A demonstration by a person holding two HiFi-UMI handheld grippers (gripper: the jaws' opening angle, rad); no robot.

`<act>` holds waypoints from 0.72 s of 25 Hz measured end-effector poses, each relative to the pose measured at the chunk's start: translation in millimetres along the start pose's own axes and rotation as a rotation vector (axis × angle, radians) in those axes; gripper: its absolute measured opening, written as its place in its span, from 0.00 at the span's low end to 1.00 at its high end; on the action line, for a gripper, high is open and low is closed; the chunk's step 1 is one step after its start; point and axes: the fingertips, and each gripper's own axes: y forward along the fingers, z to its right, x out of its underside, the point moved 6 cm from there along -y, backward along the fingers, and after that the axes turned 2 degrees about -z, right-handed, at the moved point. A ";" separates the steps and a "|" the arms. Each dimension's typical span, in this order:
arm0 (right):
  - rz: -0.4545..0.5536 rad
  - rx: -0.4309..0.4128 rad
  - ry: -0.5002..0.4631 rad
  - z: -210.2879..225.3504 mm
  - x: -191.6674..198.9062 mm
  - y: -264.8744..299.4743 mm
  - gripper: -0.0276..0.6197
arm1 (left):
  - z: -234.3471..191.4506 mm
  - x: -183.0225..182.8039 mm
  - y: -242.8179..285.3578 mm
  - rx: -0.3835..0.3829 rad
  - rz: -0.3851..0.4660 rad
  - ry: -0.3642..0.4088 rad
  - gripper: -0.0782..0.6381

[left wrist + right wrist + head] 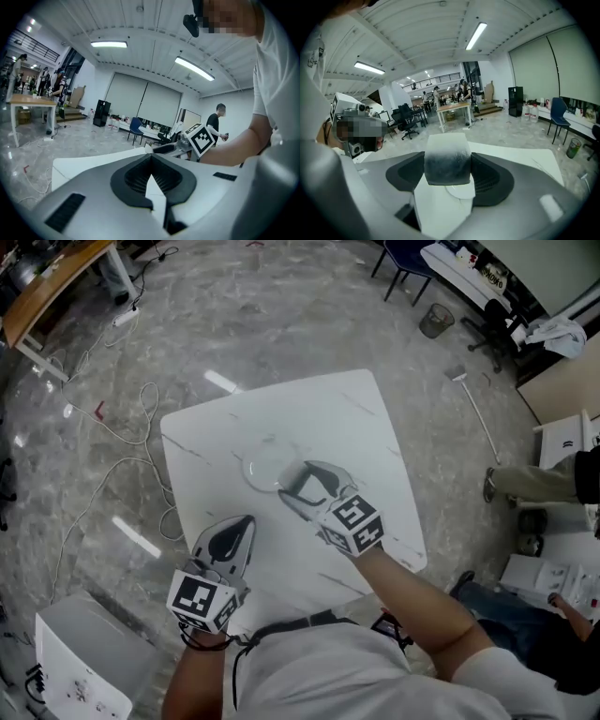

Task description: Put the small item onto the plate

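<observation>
A small frosted item point(446, 161), pale on top and dark grey lower down, is clamped between the jaws of my right gripper point(447, 173). In the head view that gripper point(302, 486) hovers at the near right rim of a clear round plate point(265, 468) on the white table point(356, 427). The plate's edge point(461, 191) shows just below the item. My left gripper point(232, 538) rests near the table's front left, jaws closed tip to tip with nothing between them. In its own view, the left gripper point(150, 161) points toward the right gripper's marker cube point(201, 138).
White cables point(112, 432) trail over the marble floor left of the table. A white box point(80, 667) stands at the near left. A seated person point(548, 484) and papers are at the right. A wastebasket point(435, 321) and chairs stand beyond the table's far edge.
</observation>
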 end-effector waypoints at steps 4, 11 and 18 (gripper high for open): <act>-0.073 0.009 -0.004 22.1 18.0 48.7 0.50 | -31.6 20.3 22.1 0.004 -0.026 -0.041 0.12; -0.231 0.004 0.026 49.8 65.5 129.8 0.50 | -80.7 67.6 59.8 0.013 -0.067 -0.072 0.12; -0.404 0.003 -0.081 65.5 96.4 176.9 0.50 | -104.9 104.7 79.0 0.008 -0.098 -0.129 0.12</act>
